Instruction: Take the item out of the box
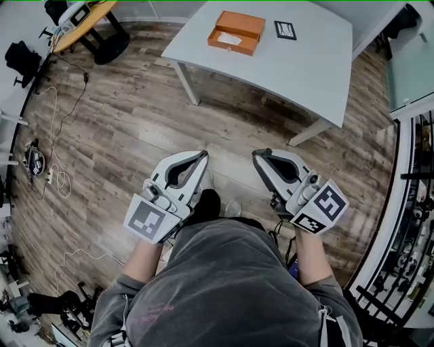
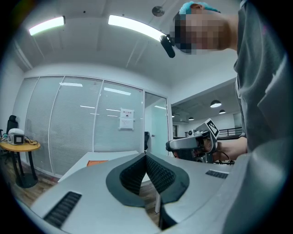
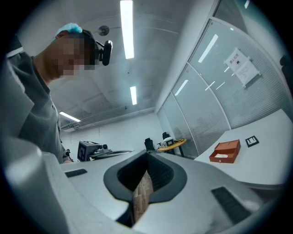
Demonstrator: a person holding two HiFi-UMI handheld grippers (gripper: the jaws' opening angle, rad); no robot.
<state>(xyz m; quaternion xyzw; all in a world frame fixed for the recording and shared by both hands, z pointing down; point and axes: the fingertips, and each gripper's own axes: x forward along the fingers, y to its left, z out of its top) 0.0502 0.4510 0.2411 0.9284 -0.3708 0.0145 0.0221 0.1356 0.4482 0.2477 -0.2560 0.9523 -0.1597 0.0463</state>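
Observation:
An open orange box (image 1: 236, 32) lies on the white table (image 1: 298, 68) far ahead of me, with a white item (image 1: 229, 39) inside it. In the right gripper view the orange box (image 3: 225, 151) sits at the right on the tabletop. Only an orange sliver of the box (image 2: 97, 162) appears in the left gripper view. Both grippers are held level over the wooden floor, well short of the table. My left gripper (image 1: 204, 154) is shut with nothing in it, its tips meeting (image 2: 146, 156). My right gripper (image 1: 256, 154) is likewise shut and empty (image 3: 147, 153).
A black-and-white marker card (image 1: 285, 30) lies beside the box. A round yellow table (image 1: 81, 20) with a device stands at the back left. Cables (image 1: 54, 169) trail along the floor at the left. A black railing (image 1: 407, 223) runs down the right side.

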